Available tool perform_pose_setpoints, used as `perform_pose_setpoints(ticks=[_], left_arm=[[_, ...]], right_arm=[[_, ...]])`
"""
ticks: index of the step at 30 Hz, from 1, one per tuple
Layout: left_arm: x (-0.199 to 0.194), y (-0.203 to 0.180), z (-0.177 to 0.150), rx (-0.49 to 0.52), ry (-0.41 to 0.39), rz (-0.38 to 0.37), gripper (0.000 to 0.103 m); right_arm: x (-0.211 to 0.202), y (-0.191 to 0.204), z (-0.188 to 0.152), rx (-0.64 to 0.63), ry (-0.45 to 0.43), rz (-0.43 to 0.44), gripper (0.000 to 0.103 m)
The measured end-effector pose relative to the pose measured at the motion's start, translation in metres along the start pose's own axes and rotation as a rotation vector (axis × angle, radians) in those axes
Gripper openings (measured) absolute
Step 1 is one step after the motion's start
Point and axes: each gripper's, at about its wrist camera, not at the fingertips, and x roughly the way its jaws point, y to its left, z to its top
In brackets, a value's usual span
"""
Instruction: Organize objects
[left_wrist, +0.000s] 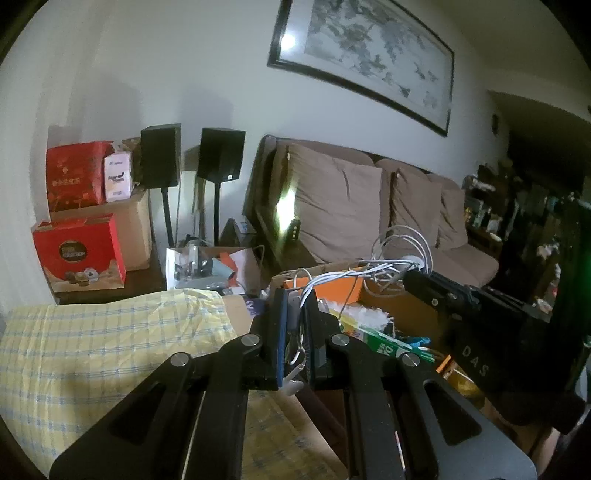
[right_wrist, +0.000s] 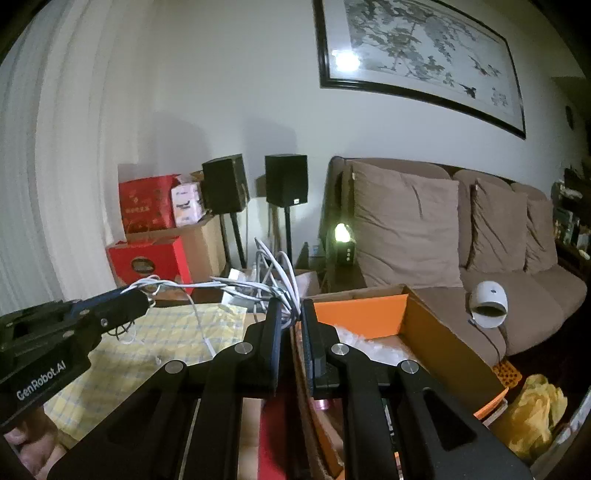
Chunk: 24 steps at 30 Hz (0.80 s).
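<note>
A bundle of white cables (left_wrist: 388, 266) hangs stretched between my two grippers, above an open cardboard box (right_wrist: 436, 332) with an orange flap. My left gripper (left_wrist: 295, 295) is shut on one end of the bundle, and a white plug and thin cord dangle between its fingers. In the right wrist view the left gripper (right_wrist: 146, 295) comes in from the left with the cable (right_wrist: 207, 284) running from its tip. My right gripper (right_wrist: 291, 304) is shut on the looped part of the cable. In the left wrist view the right gripper (left_wrist: 410, 275) sits under the coils.
A yellow checked cloth (left_wrist: 92, 339) covers the surface at left. The box holds a green carton (left_wrist: 384, 343) and clear wrapping. Behind are a brown sofa (right_wrist: 517, 295) with a white round device (right_wrist: 487, 302), two black speakers (left_wrist: 221, 155) on stands, and red gift boxes (left_wrist: 81, 254).
</note>
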Motion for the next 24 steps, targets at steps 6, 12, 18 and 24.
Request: perform_pose_setpoints(ticks=[6, 12, 18, 24], left_arm=[[0.002, 0.001, 0.003, -0.009, 0.004, 0.010, 0.008], [0.006, -0.003, 0.004, 0.007, 0.015, 0.001, 0.007], [0.005, -0.005, 0.004, 0.026, 0.022, 0.003, 0.007], [0.013, 0.037, -0.019, -0.026, 0.104, 0.088, 0.007]], right_arm=[[-0.001, -0.018, 0.001, 0.042, 0.002, -0.049, 0.008], [-0.002, -0.027, 0.001, 0.070, -0.001, -0.066, 0.007], [0.001, -0.027, 0.000, 0.085, 0.014, -0.025, 0.007], [0.019, -0.031, -0.008, 0.141, 0.085, 0.057, 0.008]])
